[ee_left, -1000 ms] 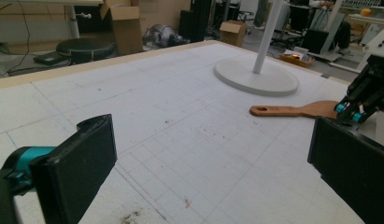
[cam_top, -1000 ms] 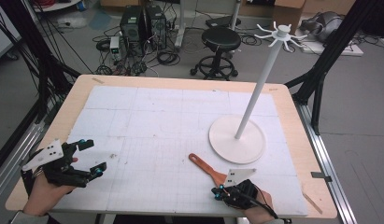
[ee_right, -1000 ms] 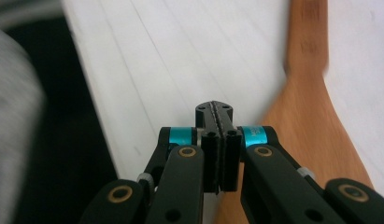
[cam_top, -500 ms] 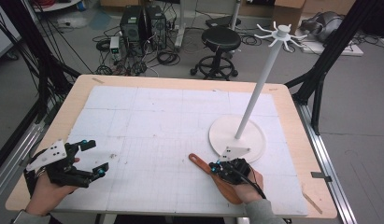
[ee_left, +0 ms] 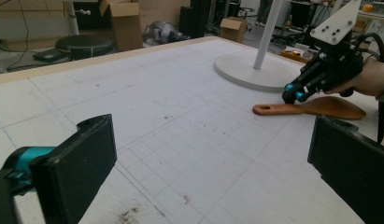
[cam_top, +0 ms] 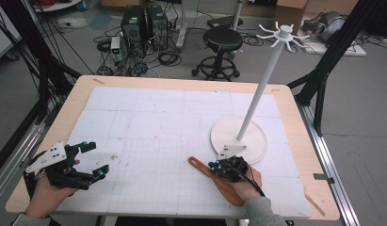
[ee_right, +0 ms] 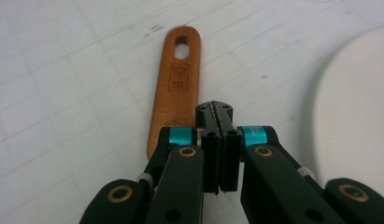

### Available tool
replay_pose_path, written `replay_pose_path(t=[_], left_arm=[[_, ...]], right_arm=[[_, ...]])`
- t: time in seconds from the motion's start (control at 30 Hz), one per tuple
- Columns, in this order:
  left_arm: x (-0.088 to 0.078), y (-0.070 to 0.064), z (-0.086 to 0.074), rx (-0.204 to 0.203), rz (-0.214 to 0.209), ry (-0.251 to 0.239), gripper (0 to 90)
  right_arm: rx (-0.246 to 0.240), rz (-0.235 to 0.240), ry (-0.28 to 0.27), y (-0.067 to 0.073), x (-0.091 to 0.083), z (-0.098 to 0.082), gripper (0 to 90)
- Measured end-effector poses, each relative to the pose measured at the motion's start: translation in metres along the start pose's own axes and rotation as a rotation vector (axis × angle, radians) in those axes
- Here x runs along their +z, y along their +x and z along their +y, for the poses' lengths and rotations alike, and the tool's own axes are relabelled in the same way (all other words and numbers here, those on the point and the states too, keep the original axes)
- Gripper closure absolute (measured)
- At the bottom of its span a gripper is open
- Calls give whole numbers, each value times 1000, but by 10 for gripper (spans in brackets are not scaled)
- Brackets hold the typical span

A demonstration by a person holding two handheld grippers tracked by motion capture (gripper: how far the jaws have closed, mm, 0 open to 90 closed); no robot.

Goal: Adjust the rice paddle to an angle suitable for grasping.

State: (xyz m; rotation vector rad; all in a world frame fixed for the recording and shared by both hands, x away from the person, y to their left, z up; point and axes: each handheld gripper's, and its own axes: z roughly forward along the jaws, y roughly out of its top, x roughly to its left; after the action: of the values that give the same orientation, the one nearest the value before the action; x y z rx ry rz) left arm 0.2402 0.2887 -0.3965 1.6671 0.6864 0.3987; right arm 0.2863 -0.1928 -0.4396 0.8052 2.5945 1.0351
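The left gripper (cam_top: 90,160) rests at the table's (cam_top: 285,101) near left corner, jaws spread wide with nothing between them; the spatula (cam_top: 214,176) lies flat near the table's near edge, right of centre, its holed handle end pointing towards the far left; the right gripper (cam_top: 219,165) hangs over the spatula just beside the handle, jaws pressed together, gripping nothing; the stand (cam_top: 239,140) has its round base just beyond the right gripper, towards the right edge.
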Motion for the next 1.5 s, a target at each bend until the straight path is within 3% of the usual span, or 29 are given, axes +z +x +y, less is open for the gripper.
replay_pose_path(t=[0.07,0.63,0.77,0.93,1.03,1.13,1.17,1.3,1.43,1.5], left_arm=[[0,0,0,-3,1,-1,17],[0,0,0,0,-1,-1,17],[0,0,1,2,-2,-2,17],[-1,0,2,1,-2,-8,17],[-1,0,1,1,-2,-7,17],[0,0,1,4,-3,0,17],[0,0,2,4,-3,0,17],[0,0,1,3,-4,-1,17],[0,0,1,3,-2,1,17],[0,0,1,2,-2,3,17]], right_arm=[[-18,-13,1,3,0,1,900],[-89,110,-3,16,2,3,900],[-138,84,-2,20,2,3,900],[-128,90,-46,20,-3,5,897],[-111,118,-82,19,-8,5,817],[-97,143,-90,20,-11,6,678],[-106,134,-90,22,-12,7,598],[-138,110,-115,26,-18,12,471],[-126,132,-131,29,-24,20,354],[-144,93,-138,34,-27,22,281]])
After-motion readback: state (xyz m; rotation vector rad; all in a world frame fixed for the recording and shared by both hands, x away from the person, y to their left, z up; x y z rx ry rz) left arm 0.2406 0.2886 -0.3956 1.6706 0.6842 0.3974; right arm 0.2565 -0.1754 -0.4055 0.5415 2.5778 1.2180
